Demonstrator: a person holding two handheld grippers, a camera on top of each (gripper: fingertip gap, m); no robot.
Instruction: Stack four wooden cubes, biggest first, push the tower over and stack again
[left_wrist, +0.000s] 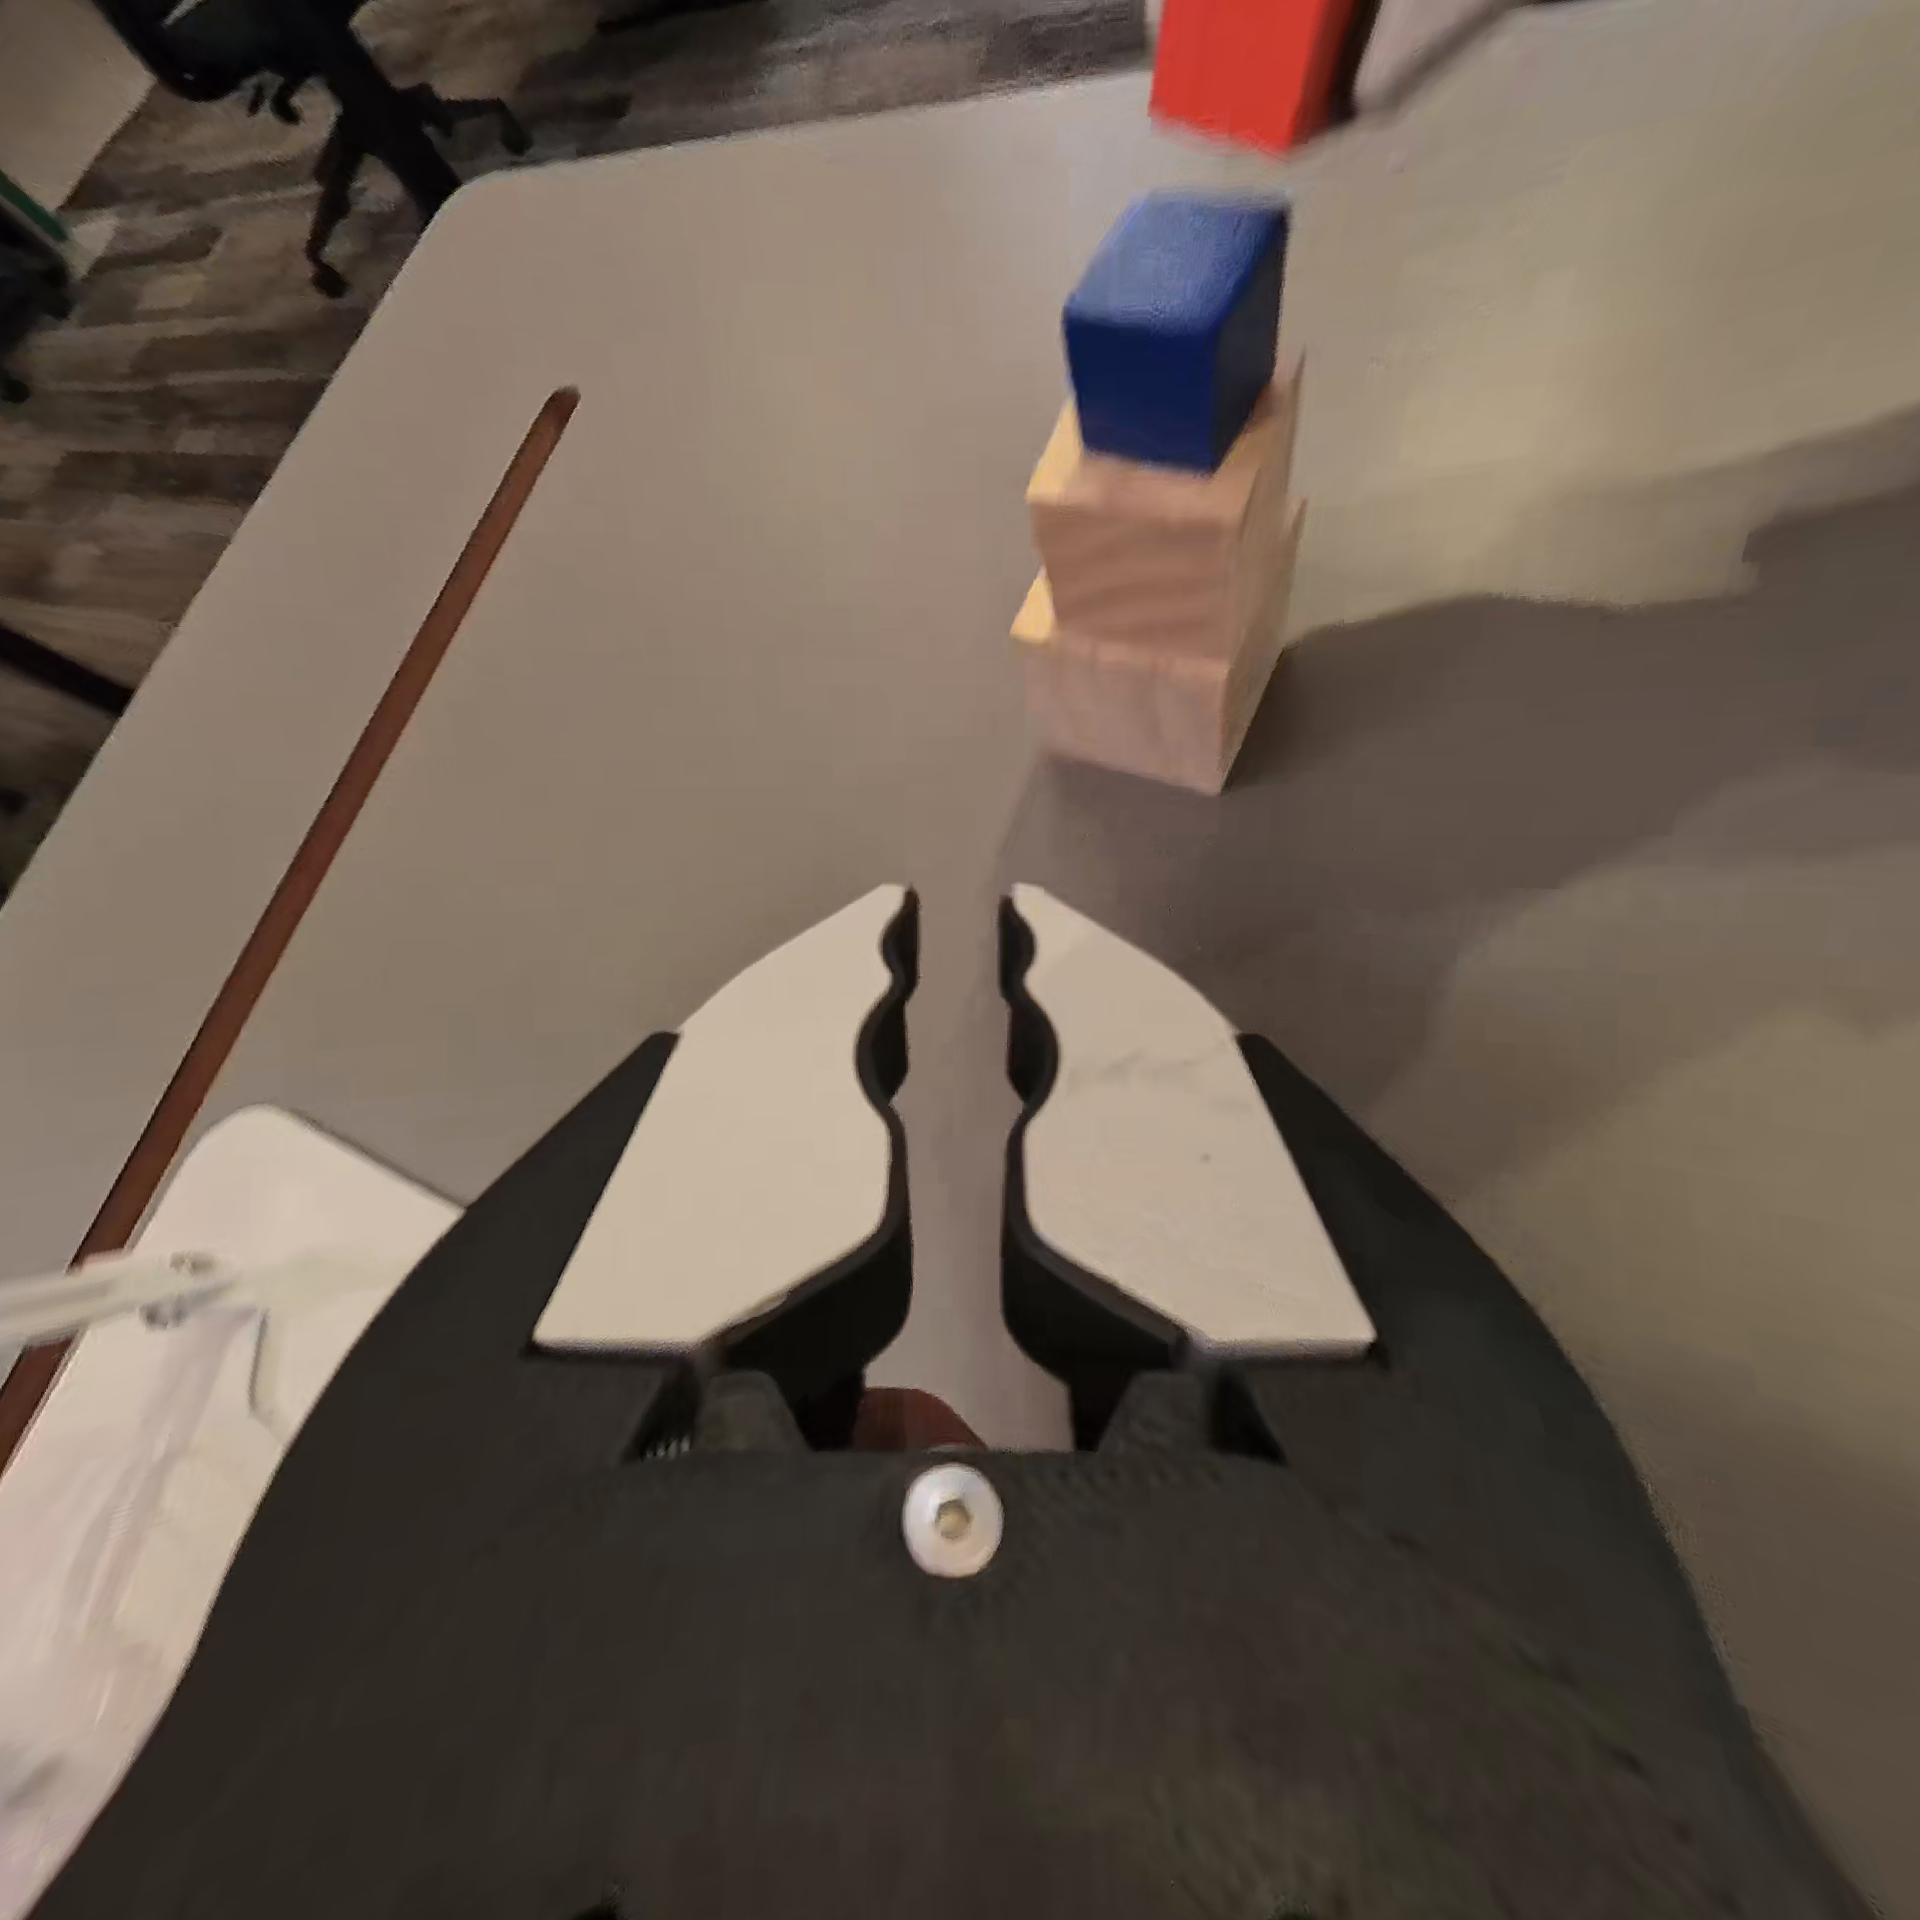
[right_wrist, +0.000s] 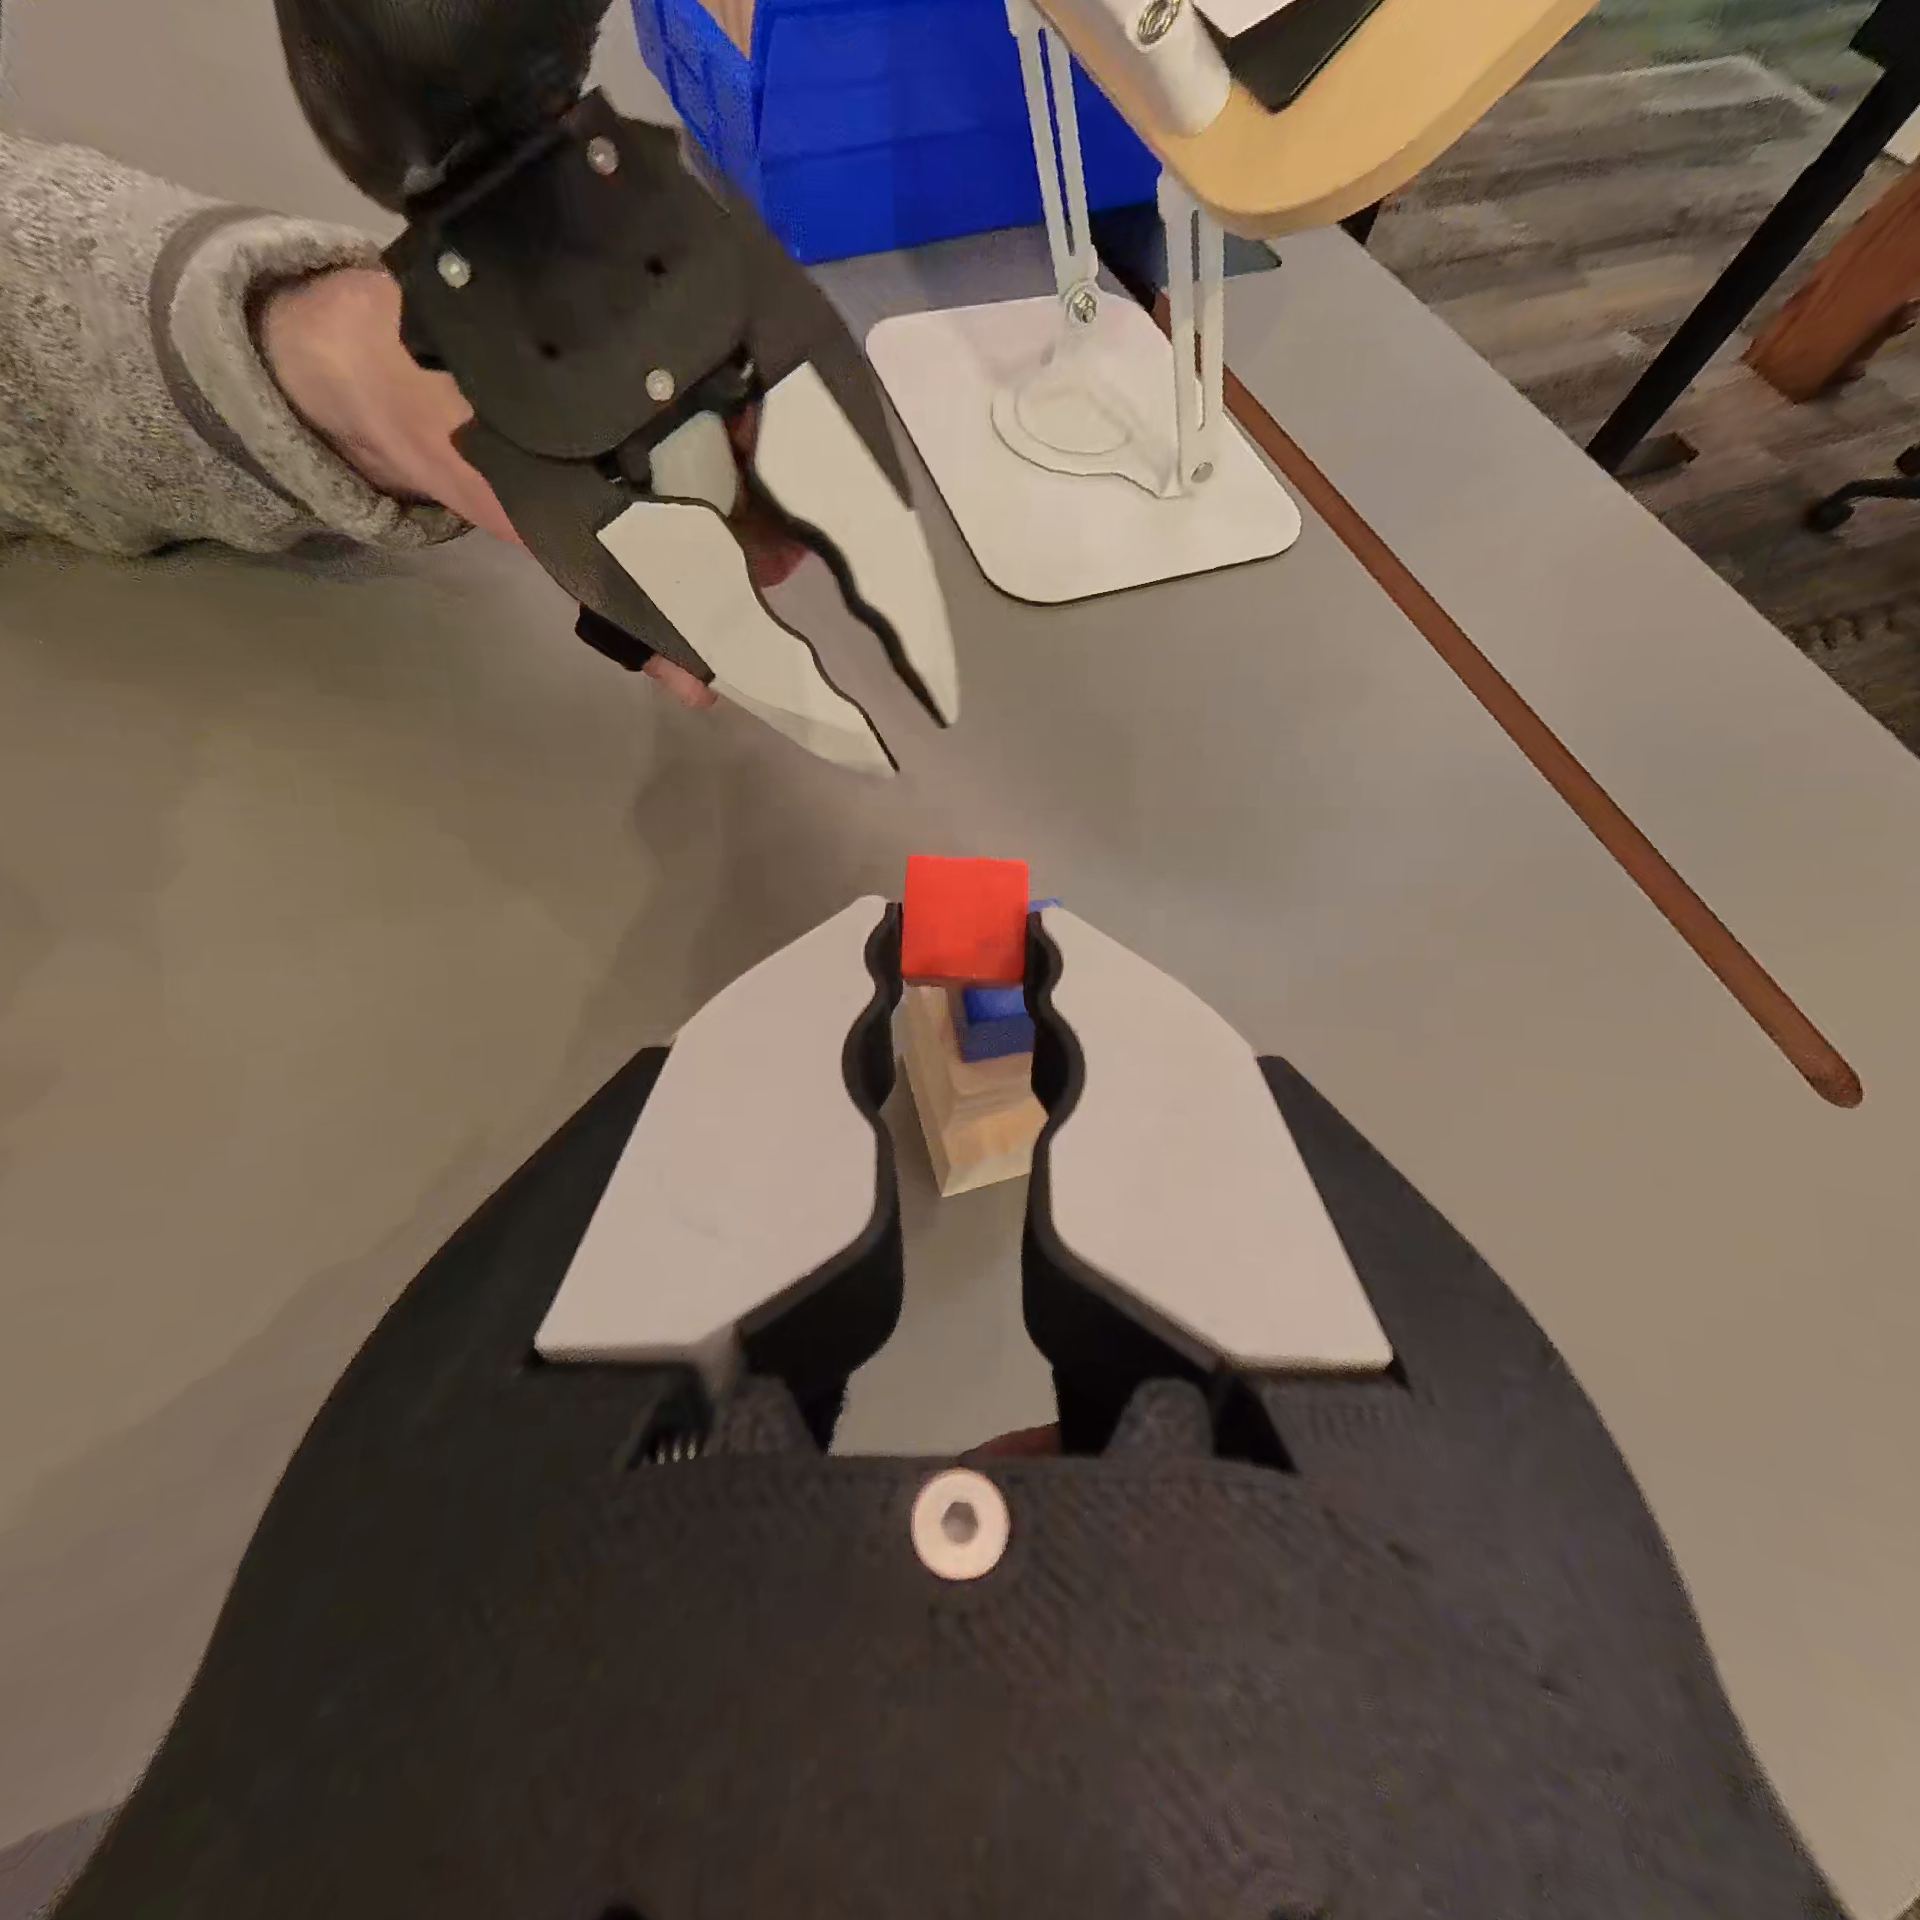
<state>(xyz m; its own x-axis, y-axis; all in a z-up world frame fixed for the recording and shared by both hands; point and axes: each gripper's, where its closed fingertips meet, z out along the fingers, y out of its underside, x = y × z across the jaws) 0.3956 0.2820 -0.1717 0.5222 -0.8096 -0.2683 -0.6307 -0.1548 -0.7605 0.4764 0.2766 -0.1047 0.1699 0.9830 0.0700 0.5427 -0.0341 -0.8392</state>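
A tower stands on the grey table (left_wrist: 727, 520): a large pale wooden cube (left_wrist: 1132, 707) at the bottom, a smaller wooden cube (left_wrist: 1153, 551) on it, and a blue cube (left_wrist: 1174, 332) on top. My right gripper (right_wrist: 964, 925) is shut on a small red cube (right_wrist: 964, 920) and holds it just above the blue cube (right_wrist: 997, 1023). The red cube also shows at the top of the left wrist view (left_wrist: 1247, 62), apart from the blue cube. My left gripper (left_wrist: 958, 899) is open and empty, short of the tower and to its left. It also shows in the right wrist view (right_wrist: 917, 744).
A white stand base (right_wrist: 1091, 520) with thin metal legs sits near the table's edge, with a blue bin (right_wrist: 904, 125) behind it. A brown groove (right_wrist: 1538, 727) runs along the table. A person's hand and grey sleeve (right_wrist: 125, 353) hold the left gripper. Chair legs stand on the floor beyond. The tips of one gripper are about 11 cm away from the tips of the other. The left tips stand about 30 cm off the brown groove (right_wrist: 1538, 727). Seen from the left wrist view (left_wrist: 363, 742) as well.
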